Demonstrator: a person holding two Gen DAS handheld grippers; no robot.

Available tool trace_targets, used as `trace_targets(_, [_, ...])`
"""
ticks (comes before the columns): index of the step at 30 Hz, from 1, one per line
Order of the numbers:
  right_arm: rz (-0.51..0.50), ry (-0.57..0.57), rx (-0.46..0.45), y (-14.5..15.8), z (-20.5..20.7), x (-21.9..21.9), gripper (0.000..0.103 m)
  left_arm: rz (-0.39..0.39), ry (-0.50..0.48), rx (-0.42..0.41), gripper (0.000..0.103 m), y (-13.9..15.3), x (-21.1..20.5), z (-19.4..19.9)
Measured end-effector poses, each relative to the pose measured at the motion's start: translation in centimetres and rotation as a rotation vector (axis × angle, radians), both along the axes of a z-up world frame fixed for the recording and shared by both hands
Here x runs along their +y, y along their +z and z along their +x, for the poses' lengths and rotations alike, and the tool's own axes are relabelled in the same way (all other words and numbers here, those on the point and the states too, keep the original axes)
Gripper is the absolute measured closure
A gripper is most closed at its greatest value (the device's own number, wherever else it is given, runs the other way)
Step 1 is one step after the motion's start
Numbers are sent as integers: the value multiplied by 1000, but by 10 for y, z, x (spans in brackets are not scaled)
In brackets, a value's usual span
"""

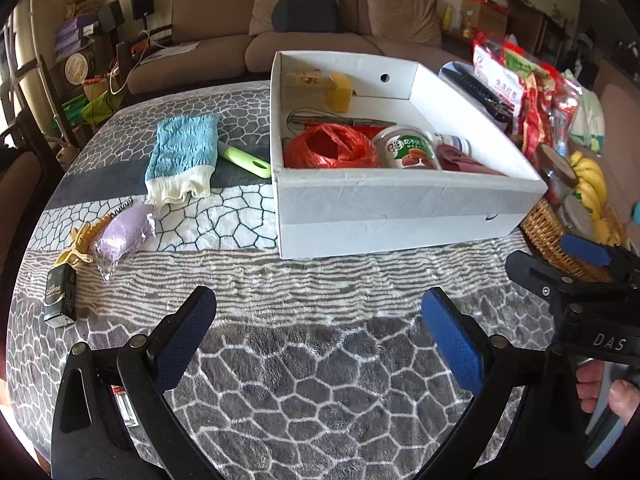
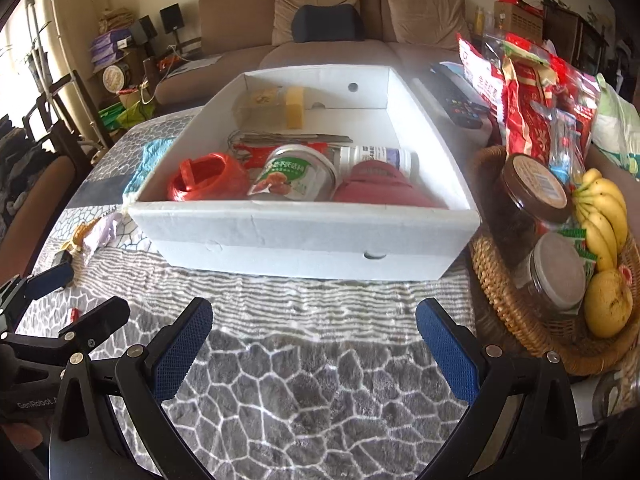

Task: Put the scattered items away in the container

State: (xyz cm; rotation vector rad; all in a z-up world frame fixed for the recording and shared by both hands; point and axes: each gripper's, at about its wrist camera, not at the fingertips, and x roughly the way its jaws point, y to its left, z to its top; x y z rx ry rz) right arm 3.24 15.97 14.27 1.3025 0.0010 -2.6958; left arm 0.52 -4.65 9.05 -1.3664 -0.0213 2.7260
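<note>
The box (image 1: 400, 208) at the table's (image 1: 304, 364) far side already holds several items, but a cloth (image 1: 182, 156), green handle (image 1: 246, 162), purple packet (image 1: 122, 238) and coffee carton (image 1: 60, 296) remain left of it, with both left tongs (image 1: 320, 340) and right tongs (image 2: 314, 344) open, empty.

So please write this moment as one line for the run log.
left hand-held gripper open, empty | right hand-held gripper open, empty | white box partly filled | blue cloth, purple packet, coffee carton outside box
</note>
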Motion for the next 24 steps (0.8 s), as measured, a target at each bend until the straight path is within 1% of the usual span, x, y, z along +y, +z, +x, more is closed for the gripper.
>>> trace_targets(2, [-11, -17, -9, -20, 2, 6, 0, -13, 0, -17, 0, -20, 6, -2])
trace_targets(4, [1, -30, -24, -40, 0, 12, 0, -28, 0, -24, 0, -36, 13, -3])
trace_targets(6, [22, -41, -33, -56, 0, 16, 0, -27, 4, -18, 0, -46, 18, -6])
trace_targets(9, [33, -55, -35, -72, -2, 23, 0, -23, 5, -21, 0, -55, 24, -13])
trace_targets(13, [33, -60, -40, -84, -7, 27, 0, -33, 0, -26, 0, -69, 31, -21])
trace_targets(16, [52, -64, -37, -93, -9, 26, 0, -48, -5, -41, 0, -83, 34, -24])
trace_targets(18, [43, -76, -38, -99, -9, 27, 0, -50, -1, -54, 0, -91, 34, -25])
trace_targets(19, [37, -79, -38, -102, -9, 28, 0, -48, 4, -53, 0, -94, 34, -25])
trace_targets(21, [58, -85, -27, -107, -7, 27, 0, -45, 13, -41, 0, -95, 34, -24])
trace_targets(24, [71, -84, -18, -107, -5, 25, 0, -50, 21, -41, 0, -96, 34, -26])
